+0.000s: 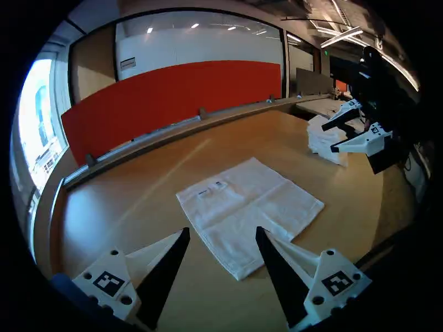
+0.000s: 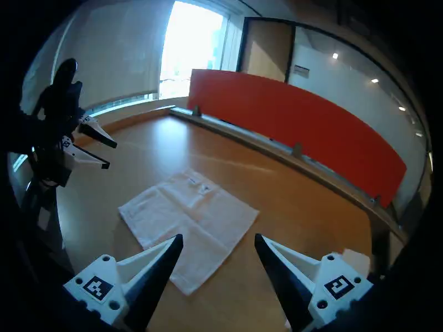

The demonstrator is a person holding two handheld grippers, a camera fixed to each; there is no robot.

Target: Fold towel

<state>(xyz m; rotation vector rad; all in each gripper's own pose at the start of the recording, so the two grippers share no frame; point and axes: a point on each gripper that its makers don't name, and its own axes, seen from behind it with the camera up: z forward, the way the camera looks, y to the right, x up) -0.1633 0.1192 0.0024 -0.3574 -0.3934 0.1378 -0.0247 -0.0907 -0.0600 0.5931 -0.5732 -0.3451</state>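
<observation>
A white towel (image 1: 249, 213) lies flat on the wooden table (image 1: 138, 193), with two small labels near its far edge and faint crease lines across it. My left gripper (image 1: 221, 235) hovers open just above the towel's near edge, nothing between its fingers. In the right gripper view the same towel (image 2: 188, 224) lies ahead of my right gripper (image 2: 219, 240), which is also open and empty over the near edge. Each gripper faces the other across the towel: the right gripper (image 1: 328, 139) is held up at the far right, the left gripper (image 2: 112, 156) at the far left.
A pile of white cloth (image 1: 324, 144) sits on the table behind the right gripper. A red partition (image 1: 177, 99) and a low rail run along the table's far side. A bright window (image 2: 194, 50) is beyond the table (image 2: 288, 193).
</observation>
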